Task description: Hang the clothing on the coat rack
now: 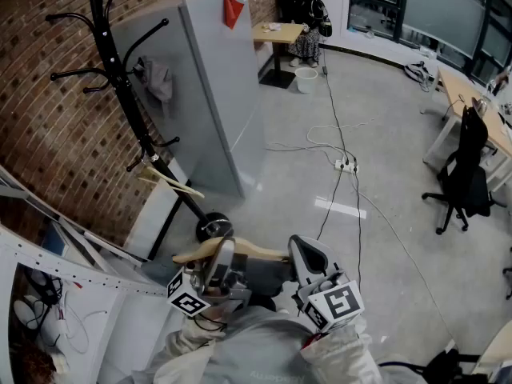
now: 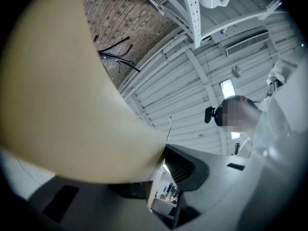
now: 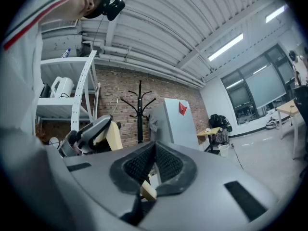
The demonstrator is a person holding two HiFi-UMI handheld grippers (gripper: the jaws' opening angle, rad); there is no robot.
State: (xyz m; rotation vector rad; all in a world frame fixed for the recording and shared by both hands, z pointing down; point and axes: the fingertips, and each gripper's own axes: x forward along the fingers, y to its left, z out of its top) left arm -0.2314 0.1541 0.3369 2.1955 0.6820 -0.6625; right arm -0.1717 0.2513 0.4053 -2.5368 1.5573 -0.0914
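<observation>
Both grippers hold a wooden hanger (image 1: 240,250) level, low in the head view. My left gripper (image 1: 214,272) is shut on its left part, and the pale wood (image 2: 62,90) fills much of the left gripper view, with the metal hook (image 2: 169,128) behind it. My right gripper (image 1: 314,267) is shut on the hanger's other end; a wood tip (image 3: 148,191) shows between its pads. The black coat rack (image 1: 120,78) stands ahead to the left. A grey garment (image 1: 158,80) hangs on it, and a second wooden hanger (image 1: 170,181) hangs lower.
A grey partition (image 1: 224,86) stands right behind the rack. White metal shelving (image 1: 48,270) is close on the left. The rack's round base (image 1: 214,227) sits near my grippers. Cables (image 1: 344,166) cross the floor. An office chair (image 1: 468,174) and desks stand at the right.
</observation>
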